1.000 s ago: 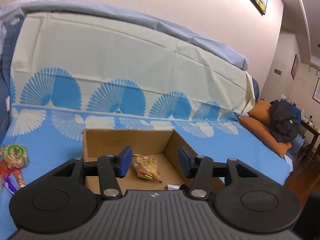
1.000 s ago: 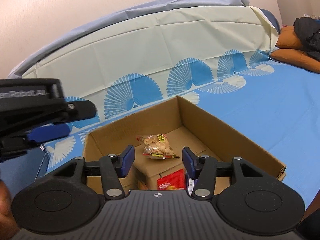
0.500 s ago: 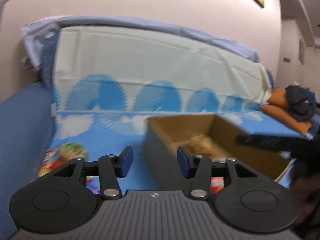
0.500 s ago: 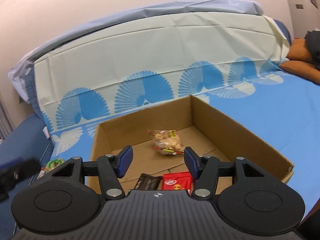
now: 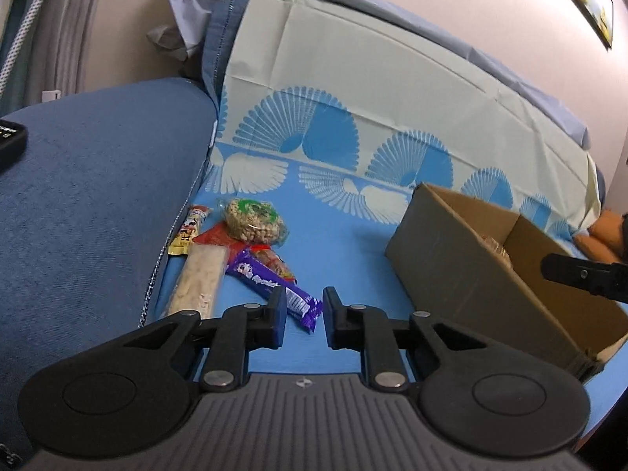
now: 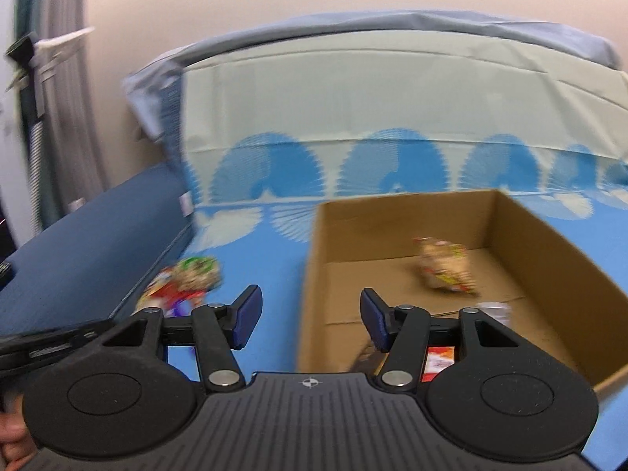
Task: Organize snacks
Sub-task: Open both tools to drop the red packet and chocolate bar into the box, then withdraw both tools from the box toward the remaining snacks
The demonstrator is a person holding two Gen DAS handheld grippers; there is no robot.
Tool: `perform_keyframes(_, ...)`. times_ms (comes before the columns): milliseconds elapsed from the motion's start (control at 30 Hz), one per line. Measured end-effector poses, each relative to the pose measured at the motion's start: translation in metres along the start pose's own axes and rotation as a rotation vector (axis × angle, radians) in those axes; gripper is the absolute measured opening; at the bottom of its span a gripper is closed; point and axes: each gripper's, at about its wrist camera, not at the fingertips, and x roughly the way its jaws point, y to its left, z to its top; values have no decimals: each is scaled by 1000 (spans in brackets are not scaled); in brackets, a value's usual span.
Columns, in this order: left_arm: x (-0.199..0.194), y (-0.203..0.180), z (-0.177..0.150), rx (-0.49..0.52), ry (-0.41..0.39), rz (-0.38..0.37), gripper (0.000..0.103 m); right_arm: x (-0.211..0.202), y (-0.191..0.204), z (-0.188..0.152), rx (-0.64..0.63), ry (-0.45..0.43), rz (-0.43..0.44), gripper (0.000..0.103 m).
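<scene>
A pile of snacks lies on the blue sheet by the sofa arm: a purple chocolate bar (image 5: 271, 286), a long pale bar (image 5: 198, 278), a round peanut pack (image 5: 253, 220) and a small yellow bar (image 5: 189, 228). My left gripper (image 5: 301, 316) is open and empty, its fingers just above the near end of the purple bar. A cardboard box (image 5: 467, 271) stands to the right. In the blurred right wrist view the box (image 6: 541, 259) holds a snack bag (image 6: 445, 265) and a red pack (image 6: 439, 357). My right gripper (image 6: 310, 316) is open and empty over the box's left wall.
A dark blue sofa arm (image 5: 86, 180) rises at the left, with a black device (image 5: 10, 141) on it. The cream and blue cover (image 5: 373, 110) drapes the backrest. The right gripper's black arm (image 5: 585, 274) reaches over the box.
My left gripper has swung left from the box to the snack pile and lowered toward the purple bar, its jaws narrower. My right gripper has shifted left, from over the box interior to its left wall.
</scene>
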Motion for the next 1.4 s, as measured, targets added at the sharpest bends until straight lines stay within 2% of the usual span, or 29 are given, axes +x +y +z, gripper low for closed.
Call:
perform_keyframes(100,1,-1,1,-6,-10,-11,21,2,17,-4,-40,12,68,51)
perform_keyframes(200,0,8,1,-61,-24,-7,21,4,33,-7,-59,34,128,51)
perform_keyframes(400,-3,22,3,-148,-51,8,21,27,59,3,-82,131,225,51)
perform_keyframes(600,-7,30,4,-193,-62,15,23,96,89,32,-78,218,243,52)
perform_keyframes(700,-8,35,4,-218,-60,21,24,142,106,40,-96,292,259,53)
perform_keyframes(833,-10,38,3,-231,-61,17,26,194,131,34,-195,395,258,59)
perform_keyframes(900,-11,38,3,-225,-61,17,30,214,138,27,-225,452,253,63)
perform_keyframes(1033,-11,37,3,-217,-61,17,34,238,148,10,-288,540,266,63)
perform_keyframes(1067,-10,37,3,-215,-62,18,34,240,151,5,-315,550,262,62)
perform_keyframes(1133,-9,37,3,-214,-64,20,35,241,152,-4,-340,567,277,48)
perform_keyframes(1167,-8,37,3,-214,-65,23,35,241,150,-7,-346,575,286,32)
perform_keyframes(1200,-8,37,3,-213,-65,26,35,240,149,-10,-349,587,296,25)
perform_keyframes(1267,-7,36,4,-211,-64,29,35,234,145,-13,-355,585,322,25)
perform_keyframes(1400,-7,37,4,-213,-63,29,35,218,132,-10,-343,564,320,24)
